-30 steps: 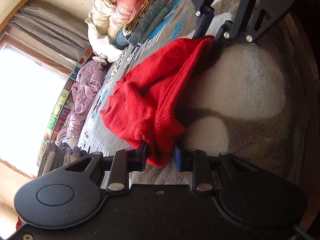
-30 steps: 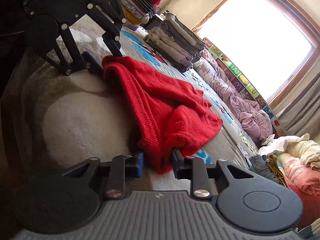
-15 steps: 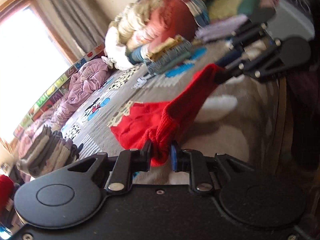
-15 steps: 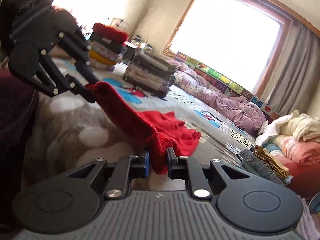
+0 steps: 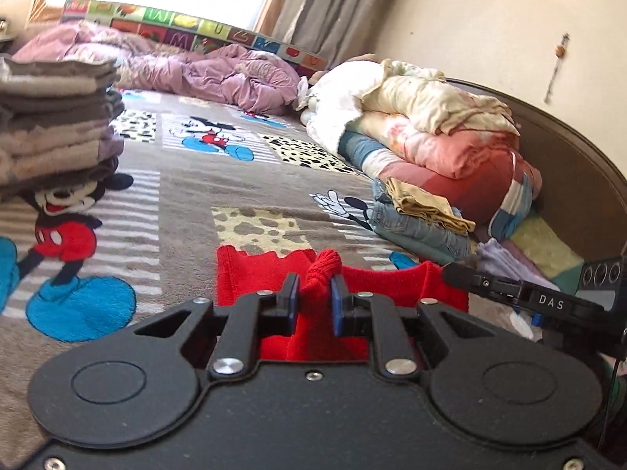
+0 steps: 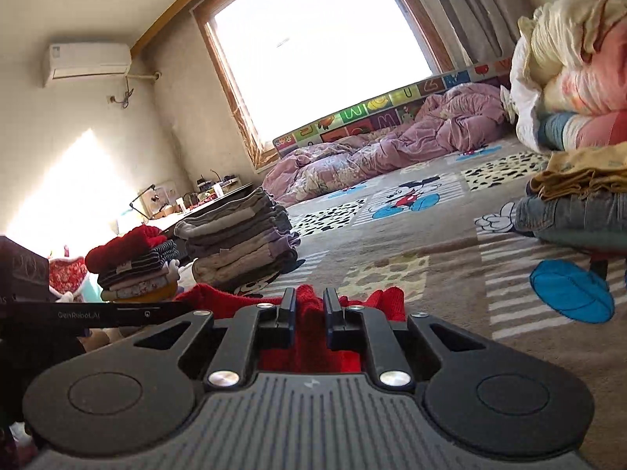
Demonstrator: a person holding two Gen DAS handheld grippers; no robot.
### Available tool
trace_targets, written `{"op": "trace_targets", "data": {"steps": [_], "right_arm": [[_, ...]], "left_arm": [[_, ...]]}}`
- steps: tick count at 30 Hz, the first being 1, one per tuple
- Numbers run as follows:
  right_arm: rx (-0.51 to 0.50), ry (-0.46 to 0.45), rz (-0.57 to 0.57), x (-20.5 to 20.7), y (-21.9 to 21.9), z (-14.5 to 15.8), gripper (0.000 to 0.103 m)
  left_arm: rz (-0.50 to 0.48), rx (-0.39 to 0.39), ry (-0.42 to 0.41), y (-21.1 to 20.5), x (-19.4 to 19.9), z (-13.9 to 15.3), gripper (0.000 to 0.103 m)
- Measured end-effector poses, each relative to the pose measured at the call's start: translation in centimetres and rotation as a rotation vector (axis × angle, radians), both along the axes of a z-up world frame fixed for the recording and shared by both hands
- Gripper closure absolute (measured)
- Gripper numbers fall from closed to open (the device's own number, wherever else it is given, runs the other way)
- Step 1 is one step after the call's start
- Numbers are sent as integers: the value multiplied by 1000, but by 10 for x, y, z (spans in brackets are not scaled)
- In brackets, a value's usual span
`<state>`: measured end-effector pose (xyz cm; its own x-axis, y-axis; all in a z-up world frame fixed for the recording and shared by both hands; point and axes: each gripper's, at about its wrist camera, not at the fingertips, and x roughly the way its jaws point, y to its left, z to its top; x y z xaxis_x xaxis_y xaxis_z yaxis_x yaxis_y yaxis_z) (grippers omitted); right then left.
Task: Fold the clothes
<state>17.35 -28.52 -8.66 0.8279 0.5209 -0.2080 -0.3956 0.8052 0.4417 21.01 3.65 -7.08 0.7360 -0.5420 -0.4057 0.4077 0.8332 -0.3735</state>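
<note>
The red sweater (image 5: pixel 395 278) is up off the bed, strung between both grippers and hanging in front of them over the cartoon blanket (image 5: pixel 188 180). The left gripper (image 5: pixel 316 293) has a bunched knot of red knit pinched between its blue pads, jaws closing on it. The right gripper (image 6: pixel 305 309) is doing the same on its end, jaws closing with red knit pinched between them. From the left wrist, the right gripper's black finger reaches in at the right edge and meets the sweater's far corner; from the right wrist, the left gripper's finger comes in low on the left the same way.

Now the surroundings. To the left sits a tall grey stack (image 5: pixel 55 125) of folded clothes right on the blanket, and the right wrist view shows a smaller stack (image 6: pixel 133 266) with a red piece on top just beyond it. To the right, folded jeans (image 5: pixel 415 227) with a yellow cloth (image 5: pixel 423 203) on top lie near the sweater's edge, and behind them a rolled bundle of quilts (image 5: pixel 431 125) is piled against the brown headboard (image 5: pixel 580 156). Further back a crumpled lilac quilt (image 5: pixel 188 66) lies along the alphabet mat (image 5: pixel 196 27) under the bright window (image 6: pixel 321 47). The blanket directly ahead of the sweater is open between the piles.
</note>
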Motion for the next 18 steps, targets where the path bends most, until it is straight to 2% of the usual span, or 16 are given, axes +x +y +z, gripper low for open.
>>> {"op": "trace_targets", "data": {"steps": [2,4,8,9,10,11,12,13,16,17,18], "right_arm": [[65,40,-1,24,-5,-11,89],[86,62,-13,42,-9,-20,89],[171,125,-25,72,-19,-42,87],[212,166,-27,74,-23,-49,82],[252,206,-30,75,-26,-56,71],[261,230,-17,70,-28,-60,63],[269,254,-3,65,-30,-64,46],[249,265,21,59,-28,-65,38],[177,299,97,40,-19,-65,39],[135,292,88,33,-13,-65,42],[102,265,79,27,-9,-63,50]], "left_arm": [[9,-34,25,3,20,-8,90],[6,-70,39,4,40,-14,90],[16,-77,119,1,72,-39,91],[20,-91,146,3,73,-48,91],[25,-106,166,4,71,-56,91],[34,-129,170,6,67,-65,91],[44,-165,174,10,62,-70,91],[54,-206,182,15,58,-72,91],[59,-199,181,21,50,-58,86],[55,-198,193,24,46,-55,83],[52,-212,198,28,40,-53,74]]}}
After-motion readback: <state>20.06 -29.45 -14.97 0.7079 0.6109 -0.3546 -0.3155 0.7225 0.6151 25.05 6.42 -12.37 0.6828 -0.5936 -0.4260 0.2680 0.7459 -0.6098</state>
